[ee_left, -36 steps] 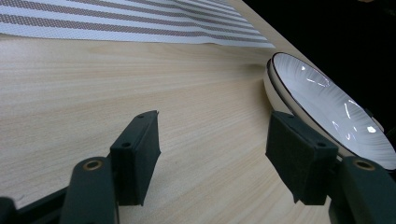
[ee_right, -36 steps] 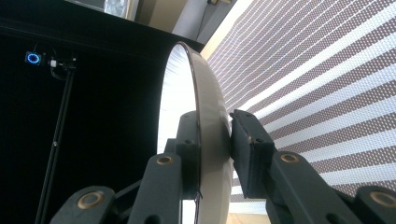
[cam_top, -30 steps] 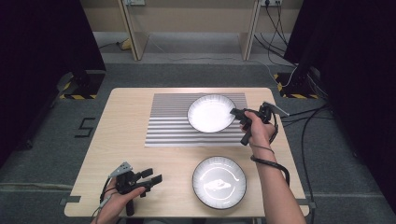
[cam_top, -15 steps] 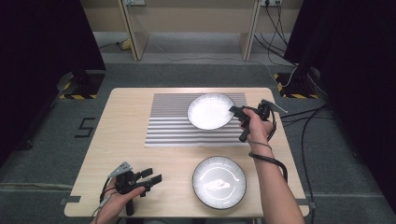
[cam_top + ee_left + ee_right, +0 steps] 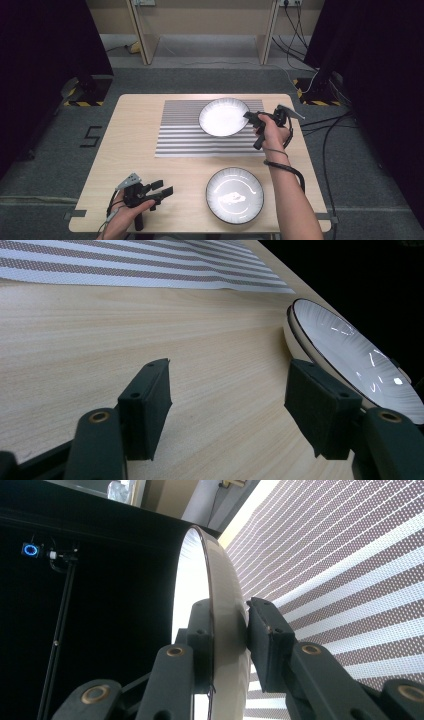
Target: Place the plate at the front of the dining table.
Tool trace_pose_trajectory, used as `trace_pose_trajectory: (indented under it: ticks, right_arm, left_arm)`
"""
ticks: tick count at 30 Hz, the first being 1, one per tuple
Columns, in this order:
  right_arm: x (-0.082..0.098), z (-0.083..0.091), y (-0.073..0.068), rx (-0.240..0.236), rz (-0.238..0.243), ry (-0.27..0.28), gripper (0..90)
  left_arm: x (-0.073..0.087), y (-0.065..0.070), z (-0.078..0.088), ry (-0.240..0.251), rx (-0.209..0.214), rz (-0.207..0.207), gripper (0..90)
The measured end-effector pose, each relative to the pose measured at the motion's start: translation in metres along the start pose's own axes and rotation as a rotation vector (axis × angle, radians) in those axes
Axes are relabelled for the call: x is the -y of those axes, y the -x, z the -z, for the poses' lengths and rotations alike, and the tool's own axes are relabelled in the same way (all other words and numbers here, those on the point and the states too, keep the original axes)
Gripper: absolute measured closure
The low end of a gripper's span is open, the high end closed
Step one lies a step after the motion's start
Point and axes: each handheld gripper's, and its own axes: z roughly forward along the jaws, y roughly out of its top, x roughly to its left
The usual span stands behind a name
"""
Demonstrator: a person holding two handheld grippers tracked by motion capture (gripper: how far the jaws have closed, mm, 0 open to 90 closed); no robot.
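A white plate (image 5: 221, 118) is over the far right part of a striped mat (image 5: 184, 131). My right gripper (image 5: 249, 118) is shut on its right rim. In the right gripper view the plate (image 5: 227, 580) stands edge-on, with one jaw on its white face and the other on its underside, at my right gripper (image 5: 230, 625). A second white plate (image 5: 235, 195) with a dark rim lies on the bare wood near the front edge. My left gripper (image 5: 164, 188) rests low at the front left, open, with nothing between its jaws, pointing toward that plate (image 5: 350, 345).
The wooden table (image 5: 130, 150) is edged by grey floor. Cables run along the floor at the right. The mat (image 5: 125, 265) lies beyond my left gripper (image 5: 227, 390). Bare wood stretches between the mat and the front edge.
My right gripper and the plate it holds have shifted slightly toward the far side. My left gripper has stayed put.
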Motion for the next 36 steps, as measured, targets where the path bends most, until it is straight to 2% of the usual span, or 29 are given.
trace_pose_trajectory:
  ticks: [22,36]
  right_arm:
    - [-0.005,-0.014,-0.006,-0.005,-0.01,0.009,72.5]
    - [-0.008,-0.027,0.0,0.012,-0.035,0.021,72.1]
  left_arm:
    - [-0.001,-0.001,0.0,-0.001,0.002,-0.002,34.3]
    - [-0.001,-0.002,0.0,0.001,0.002,0.0,34.2]
